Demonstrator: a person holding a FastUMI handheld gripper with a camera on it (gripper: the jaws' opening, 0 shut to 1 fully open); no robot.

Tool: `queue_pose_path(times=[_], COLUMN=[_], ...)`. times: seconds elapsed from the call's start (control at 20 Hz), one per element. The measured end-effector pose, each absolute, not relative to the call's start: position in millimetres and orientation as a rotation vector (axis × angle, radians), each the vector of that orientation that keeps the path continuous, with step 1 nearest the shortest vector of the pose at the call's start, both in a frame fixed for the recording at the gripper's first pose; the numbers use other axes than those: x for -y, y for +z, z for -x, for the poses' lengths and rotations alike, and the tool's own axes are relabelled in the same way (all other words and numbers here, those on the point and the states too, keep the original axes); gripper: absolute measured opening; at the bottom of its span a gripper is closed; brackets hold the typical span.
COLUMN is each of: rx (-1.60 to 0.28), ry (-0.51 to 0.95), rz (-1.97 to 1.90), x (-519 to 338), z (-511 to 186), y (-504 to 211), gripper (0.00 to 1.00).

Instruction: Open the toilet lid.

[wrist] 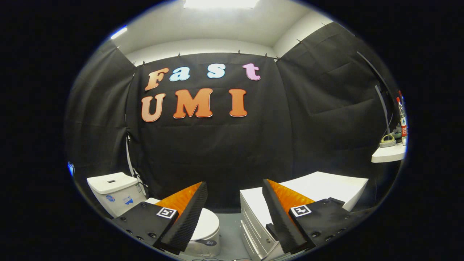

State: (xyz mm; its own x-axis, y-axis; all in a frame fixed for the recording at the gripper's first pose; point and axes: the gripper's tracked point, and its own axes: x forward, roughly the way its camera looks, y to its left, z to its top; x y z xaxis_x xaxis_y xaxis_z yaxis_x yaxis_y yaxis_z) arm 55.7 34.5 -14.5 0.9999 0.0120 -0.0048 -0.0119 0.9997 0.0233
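Gripper: your gripper (pixel 235 186) has its fingers spread wide, nothing between them.
Toilet: white ceramic toilet (pixel 208 226), lid down, sits behind your left finger.
Cabinet: white drawer cabinet (pixel 322 188) behind the right one.

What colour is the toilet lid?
White, like the tank; the toilet lid shows in the gripper view, beyond the open gripper.

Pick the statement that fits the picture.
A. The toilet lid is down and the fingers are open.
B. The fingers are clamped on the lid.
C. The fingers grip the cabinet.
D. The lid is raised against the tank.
A: the toilet lid lies flat over the bowl, ahead of the tank, and the gripper has its fingers spread apart, holding nothing.
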Motion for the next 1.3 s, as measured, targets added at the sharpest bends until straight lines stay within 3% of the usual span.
queue_pose_path(times=[0.35,0.7,1.3], rx=[0.027,0.124,-0.091], ry=[-0.026,0.039,0.058], rz=[0.021,-0.016,-0.325], x=[-31.5,-105.4,-180.6], z=[-55.8,-89.0,-135.3], y=[-1.8,48.8,-117.2], gripper=[0.98,0.99,0.98])
